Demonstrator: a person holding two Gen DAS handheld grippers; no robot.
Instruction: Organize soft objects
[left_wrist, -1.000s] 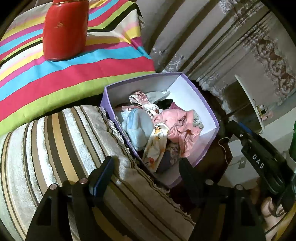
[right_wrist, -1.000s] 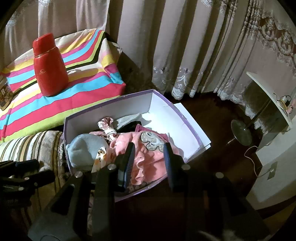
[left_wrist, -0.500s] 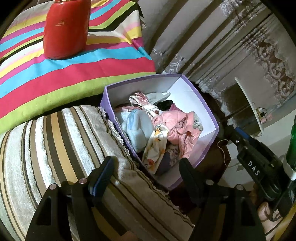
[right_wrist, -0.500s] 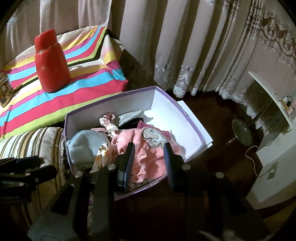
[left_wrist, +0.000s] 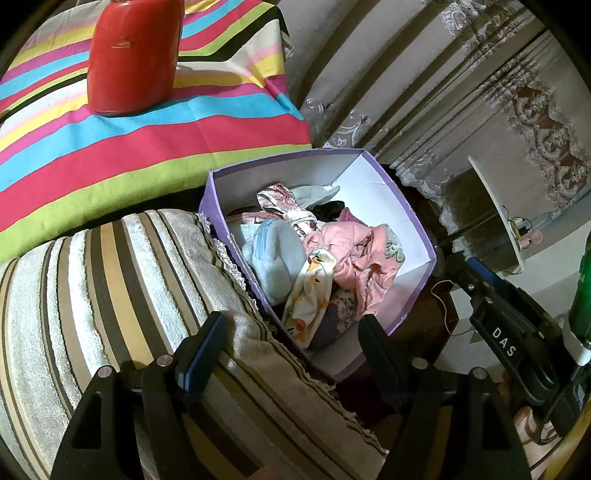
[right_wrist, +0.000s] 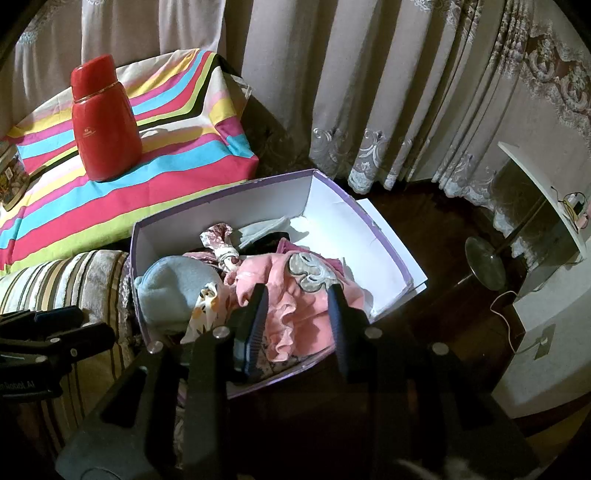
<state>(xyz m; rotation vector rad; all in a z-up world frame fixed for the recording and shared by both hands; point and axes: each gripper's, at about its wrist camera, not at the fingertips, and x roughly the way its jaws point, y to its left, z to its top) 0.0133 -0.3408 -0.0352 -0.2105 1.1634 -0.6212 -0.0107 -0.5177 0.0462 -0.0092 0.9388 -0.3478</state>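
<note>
Nothing has really shifted since a second ago: both my hands hover where they were, and the clothes lie as before. My right gripper (right_wrist: 297, 306) hangs over the pink ruffled garment (right_wrist: 295, 295), jaws partly apart with nothing between them. My left gripper (left_wrist: 291, 332) stands wide and empty above the striped cushion's (left_wrist: 110, 280) edge, by the near corner of the purple box (left_wrist: 417, 295). Both point steeply down. If I close on the pink garment, I judge its folds could drag the floral cloth (left_wrist: 310, 291) or blue fleece (left_wrist: 273, 254) over the box's low near wall.
</note>
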